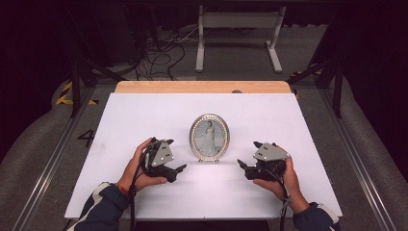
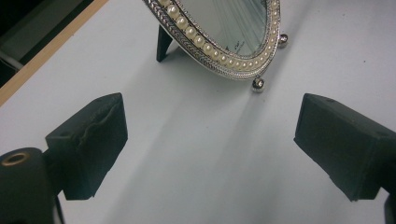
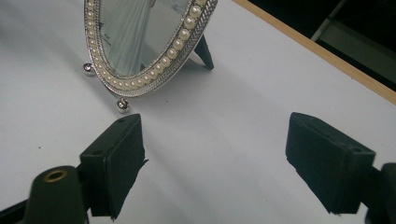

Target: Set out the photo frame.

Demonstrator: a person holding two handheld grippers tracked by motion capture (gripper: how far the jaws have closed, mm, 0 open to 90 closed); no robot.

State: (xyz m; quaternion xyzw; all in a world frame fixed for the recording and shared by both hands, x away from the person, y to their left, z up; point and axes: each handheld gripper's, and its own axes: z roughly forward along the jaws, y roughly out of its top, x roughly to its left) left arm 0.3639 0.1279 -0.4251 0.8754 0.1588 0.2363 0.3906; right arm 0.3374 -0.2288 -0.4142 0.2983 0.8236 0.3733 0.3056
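Two claws, left [image 1: 179,169] and right [image 1: 242,166], wide open, empty, flanking an upright oval picture frame [image 1: 209,137] mid white worktop [image 1: 144,115]; wooden far edge [image 1: 202,87], cables [image 1: 161,55] on grey floor beyond.

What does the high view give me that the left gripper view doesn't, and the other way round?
High view alone: both hands holding the left tongs and right tongs either side of the oval picture frame, the whole portrait photo, the floor cables beyond the table. Left gripper view alone: the frame's black back stand, pearl beading and ball feet close up, past wide-open jaws. Both: the frame standing upright on the white tabletop, untouched.
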